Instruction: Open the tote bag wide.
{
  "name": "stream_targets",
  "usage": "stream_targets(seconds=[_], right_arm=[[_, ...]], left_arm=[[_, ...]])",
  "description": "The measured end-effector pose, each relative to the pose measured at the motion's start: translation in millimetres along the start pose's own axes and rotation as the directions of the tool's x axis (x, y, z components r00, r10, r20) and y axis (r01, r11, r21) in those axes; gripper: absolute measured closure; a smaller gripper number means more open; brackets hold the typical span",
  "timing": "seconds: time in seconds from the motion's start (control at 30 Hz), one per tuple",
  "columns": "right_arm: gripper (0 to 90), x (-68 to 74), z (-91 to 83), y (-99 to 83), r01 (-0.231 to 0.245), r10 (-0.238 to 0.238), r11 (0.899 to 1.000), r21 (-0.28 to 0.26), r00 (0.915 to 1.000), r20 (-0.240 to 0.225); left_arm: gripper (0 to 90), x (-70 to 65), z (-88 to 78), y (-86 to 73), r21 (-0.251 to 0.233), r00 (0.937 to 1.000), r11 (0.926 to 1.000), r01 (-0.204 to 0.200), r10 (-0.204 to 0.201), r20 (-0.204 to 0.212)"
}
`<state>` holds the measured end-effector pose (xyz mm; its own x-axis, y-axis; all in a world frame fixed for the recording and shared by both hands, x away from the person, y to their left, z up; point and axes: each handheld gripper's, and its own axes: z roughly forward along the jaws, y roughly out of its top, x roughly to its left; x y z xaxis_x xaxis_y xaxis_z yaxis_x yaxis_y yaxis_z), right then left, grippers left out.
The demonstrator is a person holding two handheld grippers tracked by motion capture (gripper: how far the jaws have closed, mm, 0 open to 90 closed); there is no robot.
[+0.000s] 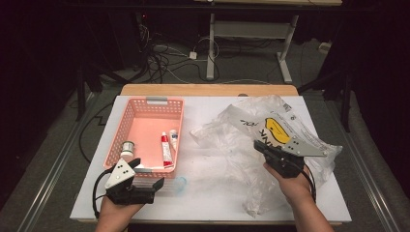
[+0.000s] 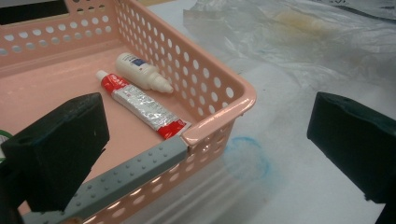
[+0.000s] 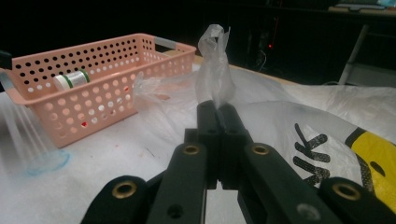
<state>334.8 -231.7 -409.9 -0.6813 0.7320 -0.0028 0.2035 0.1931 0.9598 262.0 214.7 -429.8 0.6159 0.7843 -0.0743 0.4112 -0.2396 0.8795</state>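
Operator: Black jaws of the right gripper (image 3: 218,109) are sitting closed on a pinched fold of the plastic bag (image 3: 214,65), which is lying crumpled on the white table (image 1: 203,203), just right of the pink basket (image 1: 145,104). What is likely to fail?

Technician: Thin film is being held by one small fold. If the hand is pulling sharply, the fold may be slipping out or tearing. Loose bag folds are also reaching toward the basket wall, so a drag could be catching there.

Operator: And the left gripper (image 2: 205,154)?

Technician: Its jaws are standing wide apart, holding nothing, straddling the near right corner of the basket. One jaw is hanging inside the basket beside the grey handle (image 2: 126,175); closing or lifting carelessly could be shifting the basket.

Operator: Other items?

Technician: Inside the basket, a red-and-silver tube (image 2: 142,105) and a small white bottle (image 2: 142,72) are lying side by side, and a round tin (image 1: 127,147) is sitting near the front left. A clear cup (image 1: 180,183) is lying just outside the basket's near right corner, in the path between both hands.
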Motion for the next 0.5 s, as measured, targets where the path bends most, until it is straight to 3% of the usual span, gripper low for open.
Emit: stream_targets(seconds=[0.13, 0.5], right_arm=[[90.0, 3.7, -0.5, 3.4, 0.012, -0.012, 1.0, -0.019, 0.9999, 0.003], [90.0, -3.4, -0.9, 4.4, 0.022, -0.022, 1.0, 0.014, 0.9997, -0.006]], left_arm=[[0.0, 1.8, 0.3, -0.1, 0.005, 1.0, 1.0, 0.0, 0.0, 0.002], [0.0, 3.3, 2.8, 1.2, 0.0, 1.0, 1.0, -0.004, 0.004, -0.001]])
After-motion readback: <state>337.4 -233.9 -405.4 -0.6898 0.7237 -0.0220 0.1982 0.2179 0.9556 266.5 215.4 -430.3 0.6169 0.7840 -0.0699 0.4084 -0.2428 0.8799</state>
